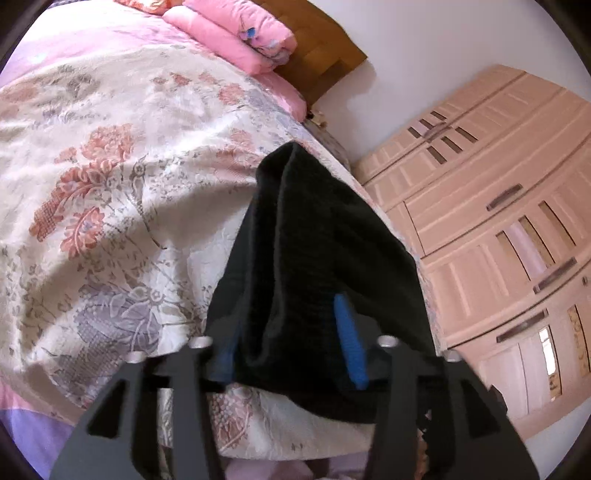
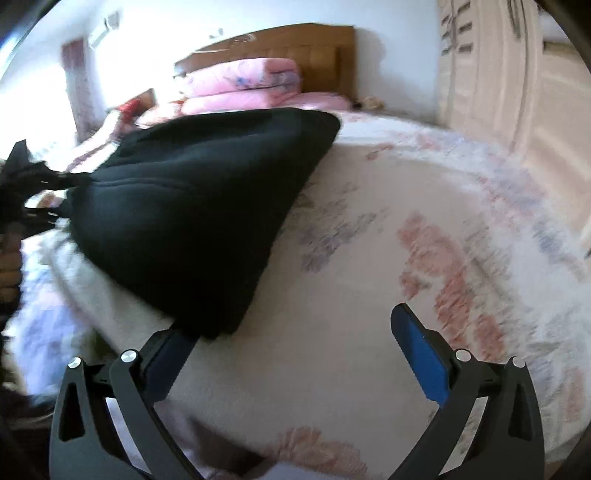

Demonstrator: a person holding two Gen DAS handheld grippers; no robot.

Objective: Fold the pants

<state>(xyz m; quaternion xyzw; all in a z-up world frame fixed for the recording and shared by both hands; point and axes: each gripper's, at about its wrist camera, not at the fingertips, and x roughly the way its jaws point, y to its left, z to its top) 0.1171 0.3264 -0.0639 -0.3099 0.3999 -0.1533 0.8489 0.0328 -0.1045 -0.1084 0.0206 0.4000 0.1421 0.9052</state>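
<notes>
The black pants (image 1: 314, 258) lie folded on the floral bedspread (image 1: 110, 177) near the bed's right edge. My left gripper (image 1: 291, 354) is shut on the pants' near end, with cloth bunched between its blue pads (image 1: 349, 339). In the right wrist view the pants (image 2: 199, 199) lie to the left, with the left gripper (image 2: 33, 195) holding their far left end. My right gripper (image 2: 291, 354) is open and empty; its left finger (image 2: 166, 365) is partly under the pants' near corner, its right finger (image 2: 421, 362) over bare bedspread.
Folded pink quilts (image 1: 240, 33) are stacked at the wooden headboard (image 1: 317, 48). A pink wardrobe (image 1: 498, 221) stands close beside the bed on the right. The bedspread (image 2: 406, 221) stretches wide around the pants.
</notes>
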